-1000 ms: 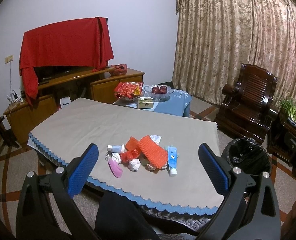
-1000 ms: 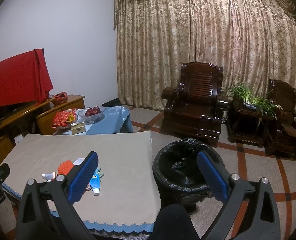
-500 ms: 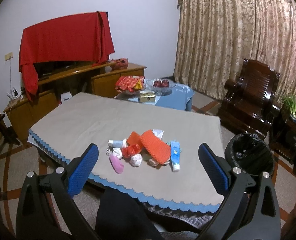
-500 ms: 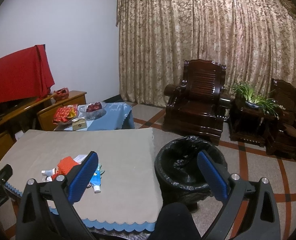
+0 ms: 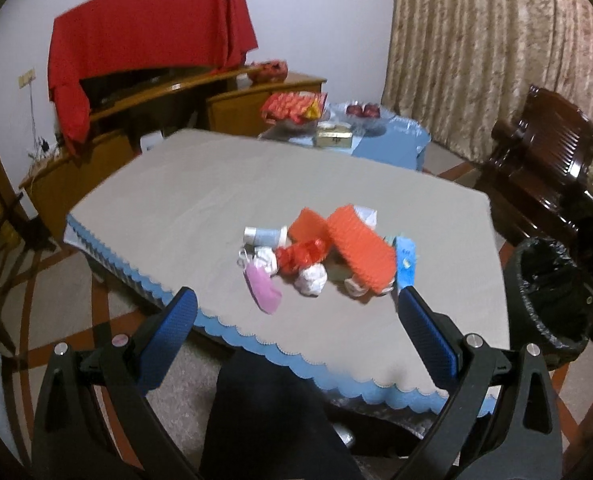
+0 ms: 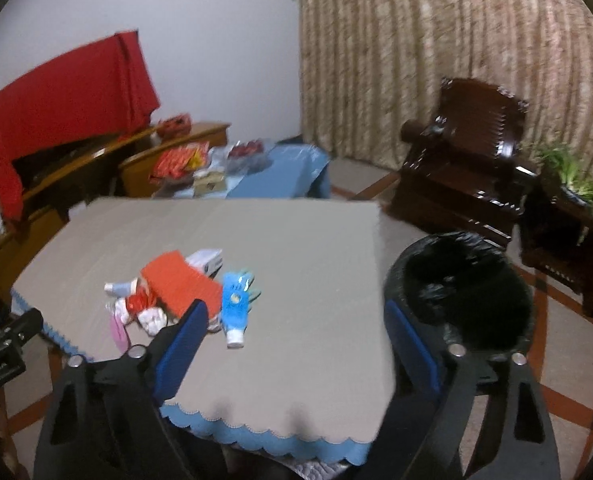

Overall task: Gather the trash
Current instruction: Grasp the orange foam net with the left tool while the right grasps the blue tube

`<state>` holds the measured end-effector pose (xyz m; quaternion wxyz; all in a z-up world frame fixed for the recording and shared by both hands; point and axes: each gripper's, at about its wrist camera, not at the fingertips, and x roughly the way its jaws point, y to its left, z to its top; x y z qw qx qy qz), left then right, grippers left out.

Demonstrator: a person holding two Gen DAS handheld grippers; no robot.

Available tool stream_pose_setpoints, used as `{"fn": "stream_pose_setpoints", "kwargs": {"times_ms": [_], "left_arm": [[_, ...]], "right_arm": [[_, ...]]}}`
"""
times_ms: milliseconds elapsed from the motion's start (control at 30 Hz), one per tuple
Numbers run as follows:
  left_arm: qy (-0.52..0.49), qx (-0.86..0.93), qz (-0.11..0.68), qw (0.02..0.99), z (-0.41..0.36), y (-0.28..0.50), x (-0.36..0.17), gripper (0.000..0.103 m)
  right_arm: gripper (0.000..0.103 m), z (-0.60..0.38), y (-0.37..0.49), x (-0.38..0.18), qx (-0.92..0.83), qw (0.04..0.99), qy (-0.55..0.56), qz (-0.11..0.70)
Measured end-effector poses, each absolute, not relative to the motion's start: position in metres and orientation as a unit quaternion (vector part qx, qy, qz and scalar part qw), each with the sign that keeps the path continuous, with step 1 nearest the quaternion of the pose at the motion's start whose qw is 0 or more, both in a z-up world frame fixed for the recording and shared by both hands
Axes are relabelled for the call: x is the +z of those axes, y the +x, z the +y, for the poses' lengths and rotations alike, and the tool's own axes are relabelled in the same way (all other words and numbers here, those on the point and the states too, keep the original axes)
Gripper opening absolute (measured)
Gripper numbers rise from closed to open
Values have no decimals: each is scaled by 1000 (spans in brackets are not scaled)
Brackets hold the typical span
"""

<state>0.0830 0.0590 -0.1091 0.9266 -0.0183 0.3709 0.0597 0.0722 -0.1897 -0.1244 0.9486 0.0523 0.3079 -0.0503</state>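
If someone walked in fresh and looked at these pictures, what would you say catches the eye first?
Most likely the bright heap of trash near the front edge of the grey-clothed table, with its orange ribbed piece and blue tube. Next, the black-lined bin on the floor just right of the table. Behind, a red cloth drapes over something on the wooden sideboard.
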Motion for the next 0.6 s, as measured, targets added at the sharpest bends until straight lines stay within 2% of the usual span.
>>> {"fn": "stream_pose_setpoints", "kwargs": {"times_ms": [167, 600], "left_arm": [[-24, 62, 370, 927, 65, 103, -129, 97], [-19, 56, 359, 931, 74, 158, -189, 97]], "right_arm": [[78, -173, 105, -156, -15, 942, 39, 332], [75, -145, 176, -235, 26, 926, 25, 375]]}}
